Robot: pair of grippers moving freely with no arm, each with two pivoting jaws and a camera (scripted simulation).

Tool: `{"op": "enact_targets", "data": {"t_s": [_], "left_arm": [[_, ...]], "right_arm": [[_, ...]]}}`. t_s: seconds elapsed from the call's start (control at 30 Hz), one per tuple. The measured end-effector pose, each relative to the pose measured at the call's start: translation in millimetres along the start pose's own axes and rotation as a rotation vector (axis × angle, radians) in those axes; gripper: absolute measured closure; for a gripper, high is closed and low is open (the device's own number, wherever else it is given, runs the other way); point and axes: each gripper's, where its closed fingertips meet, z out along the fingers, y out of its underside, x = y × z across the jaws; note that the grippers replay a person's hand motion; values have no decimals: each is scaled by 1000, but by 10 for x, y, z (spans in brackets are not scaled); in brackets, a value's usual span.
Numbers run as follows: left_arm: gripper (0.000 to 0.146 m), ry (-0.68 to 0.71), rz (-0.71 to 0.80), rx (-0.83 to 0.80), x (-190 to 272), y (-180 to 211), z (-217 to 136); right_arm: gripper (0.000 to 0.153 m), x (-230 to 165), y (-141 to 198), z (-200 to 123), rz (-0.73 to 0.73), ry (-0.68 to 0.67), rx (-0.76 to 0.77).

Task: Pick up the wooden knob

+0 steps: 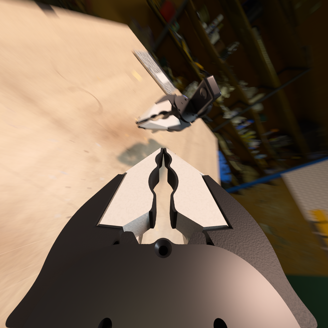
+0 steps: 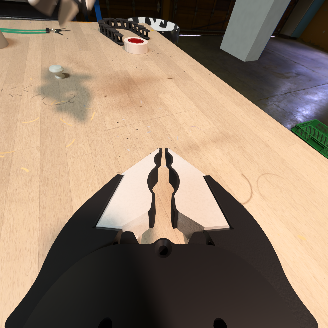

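The wooden knob (image 2: 57, 71) is small, pale and mushroom-shaped. It stands upright on the wooden table (image 2: 177, 115), far ahead and to the left of my right gripper (image 2: 163, 150). The right gripper is shut and empty, low over the table. A blurred pale part of my left gripper (image 2: 65, 12) shows at the top left, above and beyond the knob. In the left wrist view, which is motion-blurred, my left gripper (image 1: 163, 150) is shut and empty above the table (image 1: 53, 106), and the right gripper (image 1: 140, 122) shows ahead, shut. The knob is not in that view.
At the far end of the table lie a tape roll with a red core (image 2: 135, 45), a black cable chain (image 2: 122, 29) and a green cord with keys (image 2: 26, 30). A black-and-white bin (image 2: 159, 24), a grey pillar (image 2: 253, 30) and a green crate (image 2: 314, 134) stand off the right edge.
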Motion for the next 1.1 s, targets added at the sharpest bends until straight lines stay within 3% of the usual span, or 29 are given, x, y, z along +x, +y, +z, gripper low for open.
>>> {"op": "enact_targets", "data": {"t_s": [0.1, 0.2, 0.3, 0.4, 0.6, 0.7, 0.9, 1.03, 1.1], "left_arm": [[146, -326, 278, 131, 36, -321, -656], [144, -831, 423, 249, -231, -431, -1620], [128, -1202, 432, 203, -595, -169, -2422], [123, -1420, 298, 13, -964, 214, -2953], [109, -1328, -85, -265, -1590, 1006, -3035], [106, -1289, -180, -315, -1715, 1183, -3006], [97, -1160, -108, -326, -1714, 1157, -2798], [90, -1146, -31, -415, -1849, 1199, -2664], [90, -1125, -24, -381, -1865, 1149, -2632]], "right_arm": [[147, 7, 28, 18, 19, -2, -3], [144, -13, 81, 58, 17, -10, -31], [143, -30, 118, 85, 12, -14, -53], [142, -32, 159, 95, 20, -17, -66], [141, -44, 242, 103, 39, -26, -94], [140, -44, 279, 107, 47, -30, -105], [139, -78, 380, 138, 65, -49, -142], [139, -108, 404, 146, 60, -57, -155], [139, -100, 426, 141, 64, -55, -158]]}}
